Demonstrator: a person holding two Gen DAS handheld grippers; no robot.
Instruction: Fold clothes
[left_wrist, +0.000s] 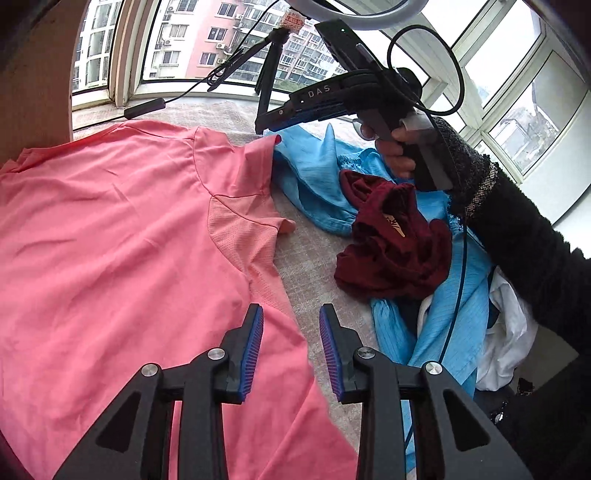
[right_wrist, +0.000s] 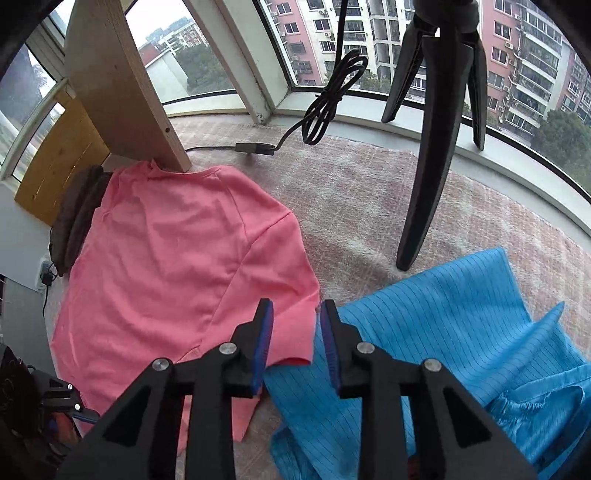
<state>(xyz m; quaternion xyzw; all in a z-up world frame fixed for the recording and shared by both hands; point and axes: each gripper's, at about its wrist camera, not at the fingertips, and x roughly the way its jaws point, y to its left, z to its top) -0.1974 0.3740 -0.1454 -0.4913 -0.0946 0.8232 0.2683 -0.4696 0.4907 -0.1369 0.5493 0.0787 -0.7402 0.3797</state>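
A pink T-shirt (left_wrist: 122, 236) lies spread flat on the pale cloth-covered table (left_wrist: 314, 266); it also shows in the right wrist view (right_wrist: 173, 258). My left gripper (left_wrist: 291, 347) is open and empty, hovering over the shirt's right side edge. My right gripper (right_wrist: 297, 339) is open, its jaws on either side of the pink sleeve's edge next to the blue garment (right_wrist: 424, 332). In the left wrist view the right gripper (left_wrist: 273, 123) hangs above the sleeve tip.
A heap of clothes lies at the right: blue garment (left_wrist: 317, 181), dark red garment (left_wrist: 391, 243), white cloth (left_wrist: 506, 332). A black tripod (right_wrist: 432, 147) stands on the table near the window. A cable with an adapter (right_wrist: 258, 147) and a wooden board (right_wrist: 122, 85) stand behind the shirt.
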